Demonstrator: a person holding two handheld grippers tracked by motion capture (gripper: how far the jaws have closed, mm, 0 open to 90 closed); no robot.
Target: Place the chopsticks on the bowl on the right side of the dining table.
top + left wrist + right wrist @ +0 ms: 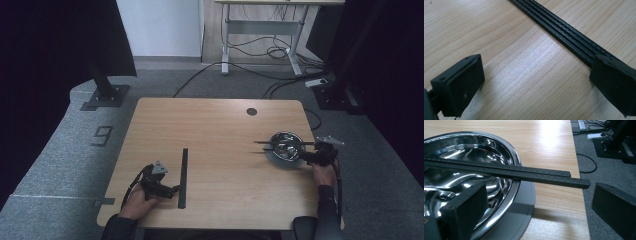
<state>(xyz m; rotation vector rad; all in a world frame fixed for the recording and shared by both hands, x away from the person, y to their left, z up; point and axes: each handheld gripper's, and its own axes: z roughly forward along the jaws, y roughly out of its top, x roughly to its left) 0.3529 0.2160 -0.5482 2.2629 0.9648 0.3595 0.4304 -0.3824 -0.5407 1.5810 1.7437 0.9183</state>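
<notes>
L gripper sits near table's front-left corner, jaws wide apart, empty; one pad rests over the end of the black strip, which lies flat, running front to back. R gripper by the right edge, jaws also spread, nothing held, aimed at chopsticks laid across the steel bowl on its grey plate. Chopsticks look light, stiff, slick, prob. roll off the rim easily. Best pinch both together at the ends overhanging the bowl, w/ firm squeeze.
</notes>
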